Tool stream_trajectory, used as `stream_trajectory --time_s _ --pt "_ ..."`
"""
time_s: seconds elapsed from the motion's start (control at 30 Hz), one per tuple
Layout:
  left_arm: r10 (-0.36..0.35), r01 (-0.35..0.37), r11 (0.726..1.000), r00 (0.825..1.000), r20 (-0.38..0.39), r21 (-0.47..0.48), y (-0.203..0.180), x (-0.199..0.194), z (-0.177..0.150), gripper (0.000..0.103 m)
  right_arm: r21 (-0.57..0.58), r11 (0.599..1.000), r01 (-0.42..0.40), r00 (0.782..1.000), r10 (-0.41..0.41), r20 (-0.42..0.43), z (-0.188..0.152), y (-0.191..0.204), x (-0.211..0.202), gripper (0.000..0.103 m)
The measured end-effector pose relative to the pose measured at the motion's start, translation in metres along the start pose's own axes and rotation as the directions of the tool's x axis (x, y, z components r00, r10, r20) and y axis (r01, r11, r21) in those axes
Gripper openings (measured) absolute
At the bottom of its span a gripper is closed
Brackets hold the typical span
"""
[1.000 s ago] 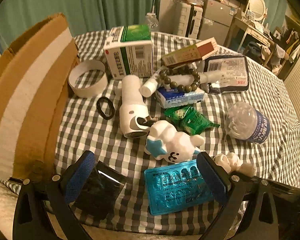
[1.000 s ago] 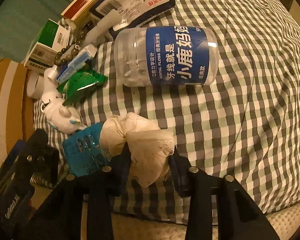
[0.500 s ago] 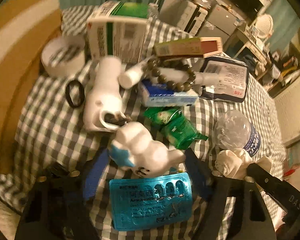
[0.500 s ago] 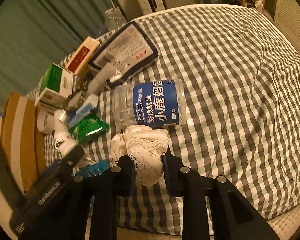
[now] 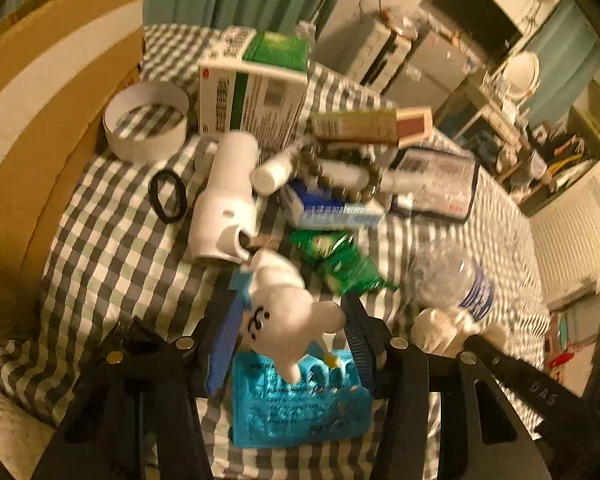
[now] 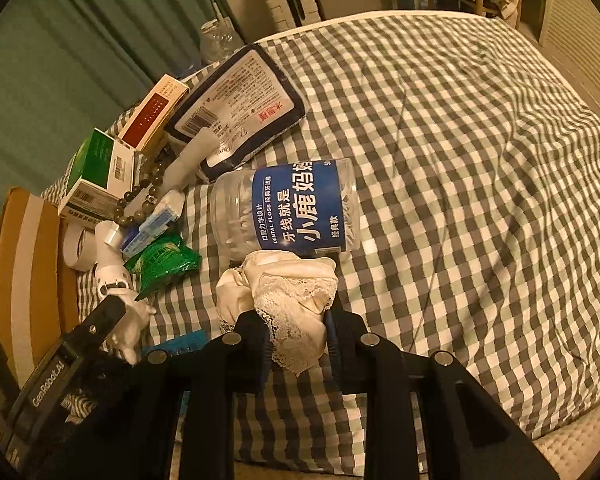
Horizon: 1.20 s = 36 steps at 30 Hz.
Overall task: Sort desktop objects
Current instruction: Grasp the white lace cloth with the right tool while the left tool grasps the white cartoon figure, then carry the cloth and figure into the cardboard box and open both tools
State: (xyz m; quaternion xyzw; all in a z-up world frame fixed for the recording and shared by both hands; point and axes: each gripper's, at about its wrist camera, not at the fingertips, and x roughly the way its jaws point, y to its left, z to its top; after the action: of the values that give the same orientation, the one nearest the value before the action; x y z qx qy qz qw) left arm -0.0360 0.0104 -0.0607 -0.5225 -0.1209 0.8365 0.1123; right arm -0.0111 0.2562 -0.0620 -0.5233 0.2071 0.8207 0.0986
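Observation:
My left gripper [image 5: 290, 332] is shut on a white cartoon toy figure [image 5: 284, 316] and holds it tilted above a blue blister pack [image 5: 300, 404] on the checked cloth. My right gripper [image 6: 298, 340] is shut on a cream lace cloth [image 6: 288, 296], lifted just in front of a clear dental floss jar [image 6: 288, 208] with a blue label. The cloth also shows in the left wrist view [image 5: 440, 328], held by the right gripper at the lower right. The toy shows in the right wrist view [image 6: 134, 320] behind the left gripper's body.
A cardboard box [image 5: 40, 120] stands at the left. A pile lies mid-table: white-green carton [image 5: 256, 88], tape ring [image 5: 146, 120], black hair tie [image 5: 167, 196], white device [image 5: 228, 208], bead bracelet [image 5: 340, 172], green packets [image 5: 340, 260], dark pouch [image 6: 236, 108].
My left gripper closed on the white toy and lifted it off the cloth. My right gripper raised the lace cloth and drew back from the jar.

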Motion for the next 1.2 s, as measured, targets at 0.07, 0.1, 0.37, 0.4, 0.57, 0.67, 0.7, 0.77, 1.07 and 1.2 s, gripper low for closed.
stream_trajectory --time_s 0.07,0.1,0.37,0.4,0.57,0.67,0.7,0.77,1.07,1.2 --pt "0.003 -0.003 1.0 1.0 -0.009 0.002 -0.001 0.003 -0.001 0.052 0.003 1.0 -0.002 1.0 0.002 -0.002 -0.001 0.0 -0.001 0.022" --pt "0.007 -0.007 1.0 1.0 -0.012 0.003 -0.002 0.004 -0.001 0.053 0.002 1.0 -0.006 1.0 0.006 -0.005 -0.001 0.0 -0.002 0.022" --pt "0.065 -0.07 0.997 0.992 -0.106 -0.042 0.006 0.024 -0.004 0.051 0.005 1.0 -0.01 1.0 0.01 0.007 -0.002 0.001 -0.004 0.022" --pt "0.056 -0.061 0.997 0.994 -0.099 -0.051 0.008 0.022 -0.004 0.051 0.007 1.0 -0.01 1.0 0.01 0.006 -0.001 0.001 -0.002 0.022" --pt "0.049 -0.049 0.997 0.999 0.003 -0.053 0.008 -0.002 -0.004 0.051 0.015 1.0 -0.025 1.0 0.025 0.014 0.0 0.0 -0.003 0.022" --pt "0.066 -0.064 0.998 0.996 0.068 -0.028 0.003 -0.023 -0.001 0.051 0.021 0.997 -0.071 0.995 0.069 0.067 0.001 0.001 -0.016 0.022" --pt "0.077 -0.075 0.997 0.993 0.087 -0.019 0.001 -0.03 0.0 0.051 0.016 0.996 -0.086 0.993 0.084 0.085 0.002 0.002 -0.022 0.022" --pt "0.087 -0.087 0.996 0.987 0.137 -0.005 -0.002 -0.046 0.005 0.051 -0.006 0.994 -0.113 0.986 0.112 0.125 0.004 0.007 -0.033 0.022" --pt "0.188 -0.181 0.982 0.927 0.324 -0.054 0.036 -0.143 0.046 0.051 -0.188 0.954 -0.233 0.948 0.266 0.174 0.003 0.066 -0.089 0.022" --pt "0.249 -0.199 0.965 0.901 0.355 -0.171 0.083 -0.18 0.063 0.051 -0.338 0.882 -0.329 0.909 0.392 0.14 0.004 0.131 -0.116 0.022"
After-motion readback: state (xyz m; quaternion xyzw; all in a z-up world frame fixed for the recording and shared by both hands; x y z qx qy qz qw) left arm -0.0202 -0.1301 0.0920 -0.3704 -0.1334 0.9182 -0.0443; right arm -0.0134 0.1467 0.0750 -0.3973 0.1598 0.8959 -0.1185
